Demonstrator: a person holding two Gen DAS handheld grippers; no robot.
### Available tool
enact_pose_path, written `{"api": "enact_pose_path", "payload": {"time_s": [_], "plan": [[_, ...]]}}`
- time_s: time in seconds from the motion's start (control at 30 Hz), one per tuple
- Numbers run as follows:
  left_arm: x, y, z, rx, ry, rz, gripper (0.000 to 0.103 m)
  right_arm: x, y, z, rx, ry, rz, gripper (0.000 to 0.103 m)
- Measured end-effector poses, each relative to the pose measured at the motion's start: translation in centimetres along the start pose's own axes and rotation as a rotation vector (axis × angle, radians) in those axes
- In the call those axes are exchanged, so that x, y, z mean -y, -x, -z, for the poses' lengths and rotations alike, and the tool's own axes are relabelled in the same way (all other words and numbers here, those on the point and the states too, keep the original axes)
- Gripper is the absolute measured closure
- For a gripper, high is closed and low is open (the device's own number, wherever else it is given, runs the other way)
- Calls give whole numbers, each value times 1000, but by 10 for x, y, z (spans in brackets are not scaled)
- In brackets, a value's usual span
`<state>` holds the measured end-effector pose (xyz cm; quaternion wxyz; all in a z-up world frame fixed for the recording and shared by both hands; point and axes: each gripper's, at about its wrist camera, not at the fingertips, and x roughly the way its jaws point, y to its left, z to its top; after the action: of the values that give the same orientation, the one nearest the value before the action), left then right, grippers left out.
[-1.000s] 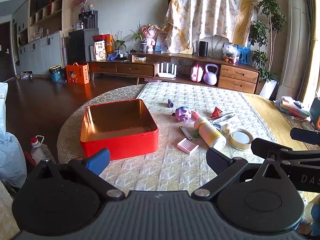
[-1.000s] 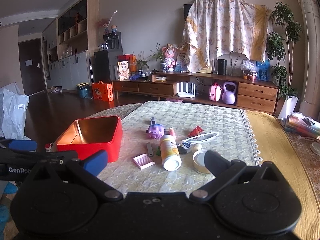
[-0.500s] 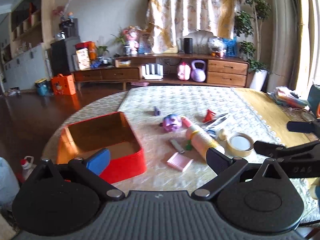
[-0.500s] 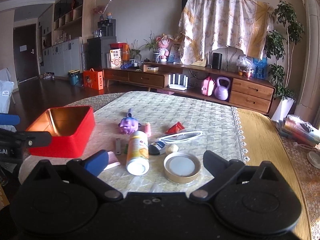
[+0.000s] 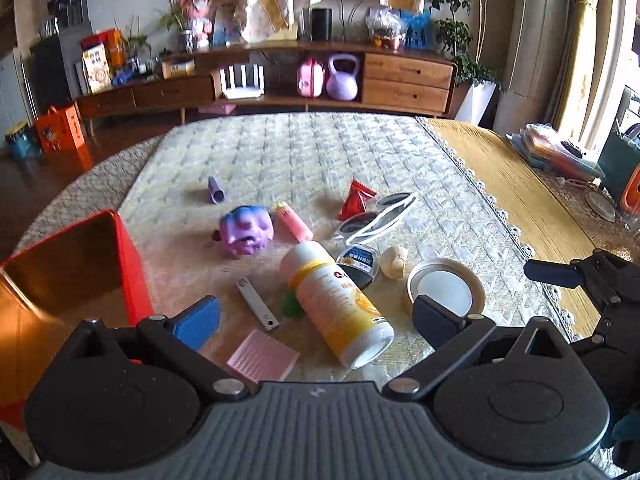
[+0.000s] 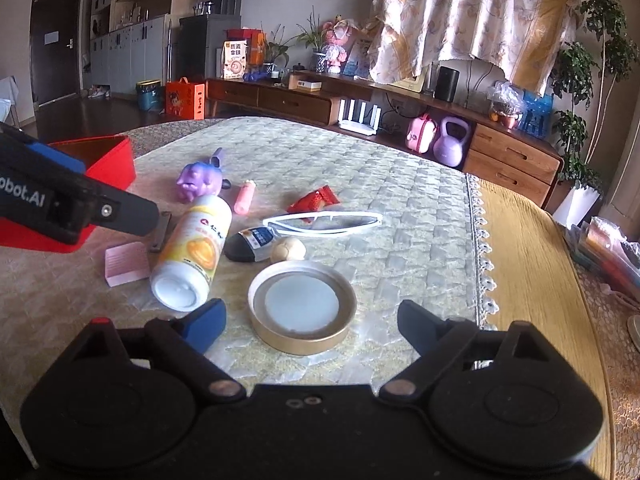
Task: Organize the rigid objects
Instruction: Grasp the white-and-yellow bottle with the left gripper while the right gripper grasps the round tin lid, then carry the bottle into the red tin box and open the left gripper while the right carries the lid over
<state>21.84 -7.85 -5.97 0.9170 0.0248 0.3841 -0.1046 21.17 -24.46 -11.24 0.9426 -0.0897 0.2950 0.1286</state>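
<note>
Both my grippers hung open over the scattered things on the quilted table (image 5: pixel 320 152).

The red tin (image 5: pixel 60 280) sat open at the table's left edge, apart from the rest. My left gripper (image 5: pixel 316 318) had its jaws wide with nothing gripped, over the fallen white-and-yellow bottle (image 5: pixel 336 300). My right gripper (image 6: pixel 310 322) had just been closing a little, jaws still wide and holding nothing, the gold lid (image 6: pixel 302 306) lying between them. Farther off lay white sunglasses (image 6: pixel 324 222), a purple pig toy (image 5: pixel 246 232), and a pink pad (image 5: pixel 262 356).
</note>
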Motion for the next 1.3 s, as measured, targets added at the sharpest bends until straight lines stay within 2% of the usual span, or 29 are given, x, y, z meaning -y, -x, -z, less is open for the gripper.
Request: {"api": "enact_pose_path", "payload": {"time_s": [0.17,0.43,0.5,0.63,0.7,0.83,0.87,0.9,0.97,1.2,1.3], "plan": [[-5,-27,-8,-49,55,34,1,7,-20,3,-31,4,-21,15],[-4,-63,-13,-117,84,25,4,6,-39,3,-55,23,-52,16],[-6,-70,-14,-134,105,22,12,6,-44,2,-61,20,-56,16],[-5,-81,-11,-143,105,15,14,6,-50,1,-71,14,-65,18],[-5,-85,-10,-152,105,18,23,6,-52,1,-76,3,-71,19],[-5,-85,-7,-149,102,31,35,7,-54,1,-83,-16,-80,23],[-5,-85,-7,-148,102,29,39,8,-54,1,-83,-20,-84,26],[-5,-84,-7,-145,102,28,49,8,-54,0,-84,-26,-89,27],[-7,-83,-7,-145,98,26,54,7,-53,0,-85,-28,-80,27],[-17,-70,-5,-136,105,1,57,3,-39,-1,-74,-36,-51,27],[-17,-64,-4,-136,79,-34,58,0,-30,-2,-67,-27,-40,27]]}}
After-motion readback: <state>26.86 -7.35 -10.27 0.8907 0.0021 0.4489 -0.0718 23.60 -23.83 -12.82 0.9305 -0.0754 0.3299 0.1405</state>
